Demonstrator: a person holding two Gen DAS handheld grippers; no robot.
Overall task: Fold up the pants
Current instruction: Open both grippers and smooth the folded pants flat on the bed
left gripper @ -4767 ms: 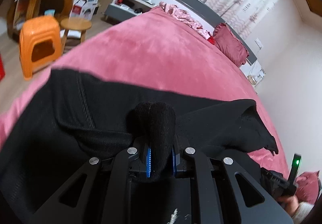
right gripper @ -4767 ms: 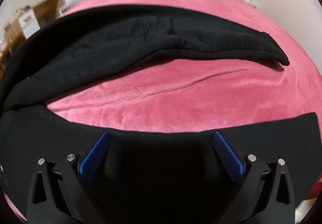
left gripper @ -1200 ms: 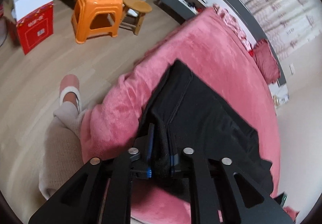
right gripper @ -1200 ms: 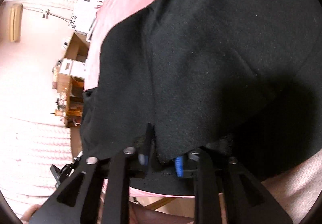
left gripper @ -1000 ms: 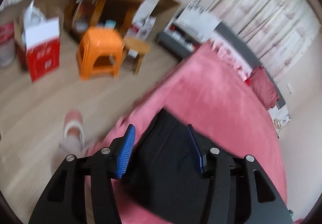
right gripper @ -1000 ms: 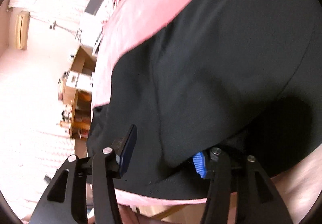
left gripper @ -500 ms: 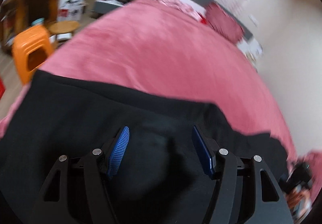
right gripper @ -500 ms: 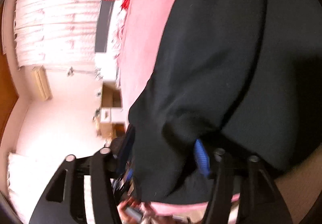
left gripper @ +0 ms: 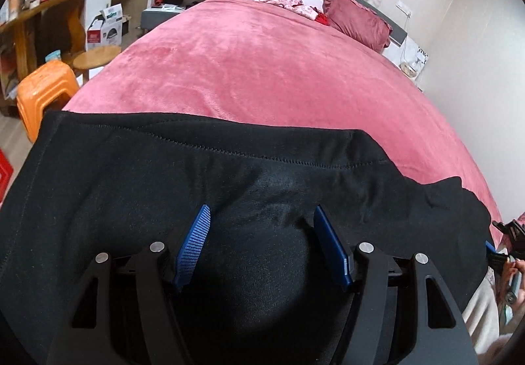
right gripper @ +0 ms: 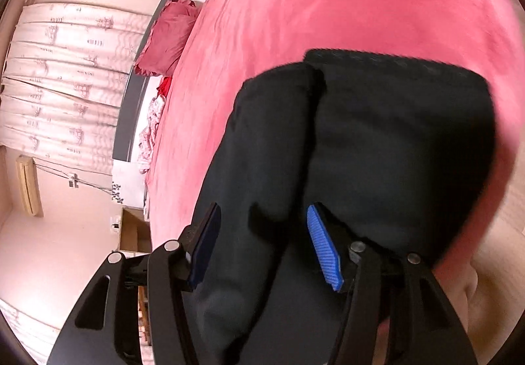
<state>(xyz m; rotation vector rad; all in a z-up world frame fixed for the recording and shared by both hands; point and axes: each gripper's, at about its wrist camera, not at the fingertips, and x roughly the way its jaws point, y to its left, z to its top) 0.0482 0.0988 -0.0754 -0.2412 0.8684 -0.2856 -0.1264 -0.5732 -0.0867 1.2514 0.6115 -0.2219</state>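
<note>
No words or numbers can be read here — the red and white box (left gripper: 104,26) by the wooden desk (left gripper: 39,9) has print on its side, but the letters are too small and blurry to make out.

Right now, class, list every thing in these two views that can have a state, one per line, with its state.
black pants: folded over, lying on the bed, gripped by neither gripper.
left gripper: open over the pants, pads clear of the cloth.
right gripper: open, pads not pressing the cloth.
pink blanket: spread flat over the bed.
red pillow: lying at the headboard.
</note>
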